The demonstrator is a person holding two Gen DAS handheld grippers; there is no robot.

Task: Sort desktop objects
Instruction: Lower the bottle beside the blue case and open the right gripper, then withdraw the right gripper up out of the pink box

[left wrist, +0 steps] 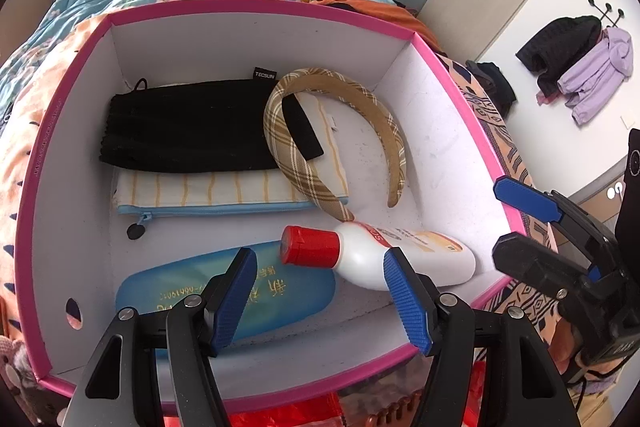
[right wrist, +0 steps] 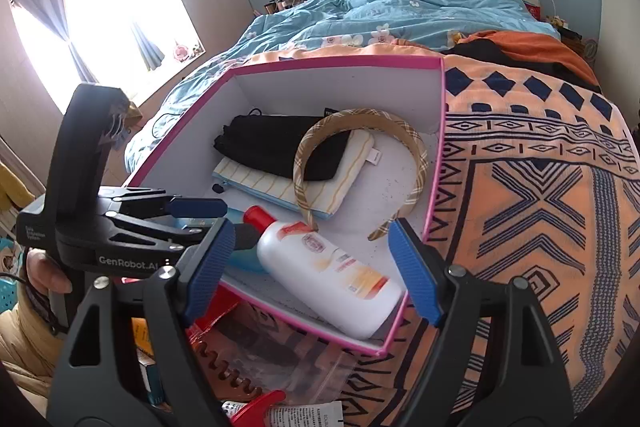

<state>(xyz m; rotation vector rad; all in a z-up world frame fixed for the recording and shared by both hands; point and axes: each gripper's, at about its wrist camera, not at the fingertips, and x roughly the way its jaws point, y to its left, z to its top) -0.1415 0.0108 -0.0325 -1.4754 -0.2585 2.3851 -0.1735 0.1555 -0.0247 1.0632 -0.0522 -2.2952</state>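
A pink-rimmed white box (left wrist: 256, 5) (right wrist: 434, 163) sits on the bed. Inside lie a black pouch (left wrist: 184, 127) (right wrist: 272, 147), a striped zip pouch (left wrist: 208, 193) (right wrist: 260, 183), a plaid headband (left wrist: 292, 155) (right wrist: 300, 167), a blue flat case (left wrist: 280, 291) and a white bottle with a red cap (left wrist: 416, 259) (right wrist: 332, 279) on its side at the near right. My left gripper (left wrist: 318, 255) (right wrist: 232, 221) hangs open above the case and the bottle's cap, holding nothing. My right gripper (right wrist: 310, 227) (left wrist: 500, 219) stands open over the box's near right corner, its pads clear of the bottle.
The box rests on an orange patterned blanket (right wrist: 540, 207) over a blue quilt (right wrist: 420, 7). A clear plastic bag (right wrist: 280, 359) with red packaging and small items lies at the box's near edge. Clothes hang on a wall hook (left wrist: 580, 67). A window (right wrist: 80, 7) is at left.
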